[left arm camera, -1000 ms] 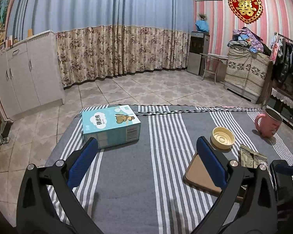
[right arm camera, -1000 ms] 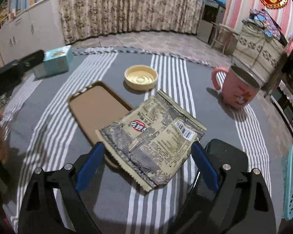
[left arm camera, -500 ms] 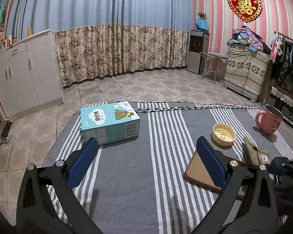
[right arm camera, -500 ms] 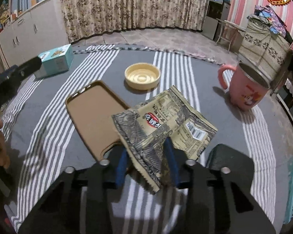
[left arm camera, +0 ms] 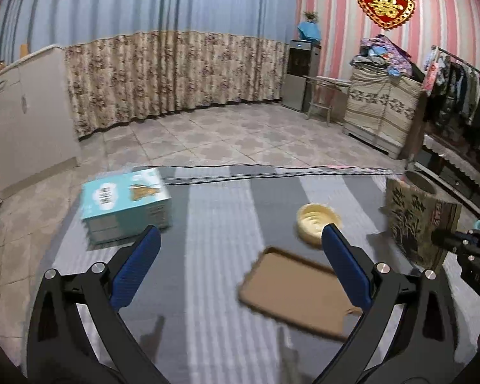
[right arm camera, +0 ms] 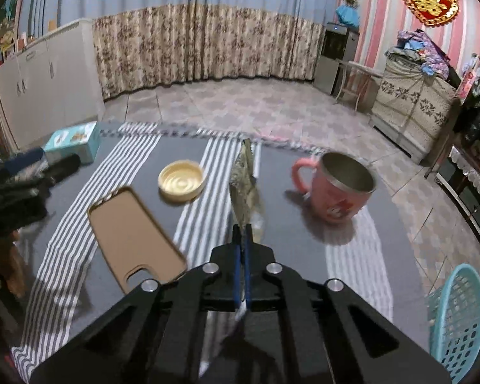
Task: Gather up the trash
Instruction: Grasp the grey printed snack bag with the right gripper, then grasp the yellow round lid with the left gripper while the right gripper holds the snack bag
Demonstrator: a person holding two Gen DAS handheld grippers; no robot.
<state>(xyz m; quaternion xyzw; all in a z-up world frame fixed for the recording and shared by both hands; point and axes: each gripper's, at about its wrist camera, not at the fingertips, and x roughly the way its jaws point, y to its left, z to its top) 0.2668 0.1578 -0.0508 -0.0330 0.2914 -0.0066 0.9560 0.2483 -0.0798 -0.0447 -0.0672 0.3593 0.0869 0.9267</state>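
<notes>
Right wrist view: right gripper [right arm camera: 242, 236] fingers now clamped on crumpled printed snack wrapper [right arm camera: 244, 188], lifted edge-on above striped worktop [right arm camera: 208, 224], ready for turquoise mesh basket [right arm camera: 457, 316] at near right; left gripper [left arm camera: 240, 265] fingers apart, empty.

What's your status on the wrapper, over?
Right gripper shut on the wrapper, lifted clear of the table. Left gripper open, empty. Basket at right, nothing between; pink mug nearby.
</notes>
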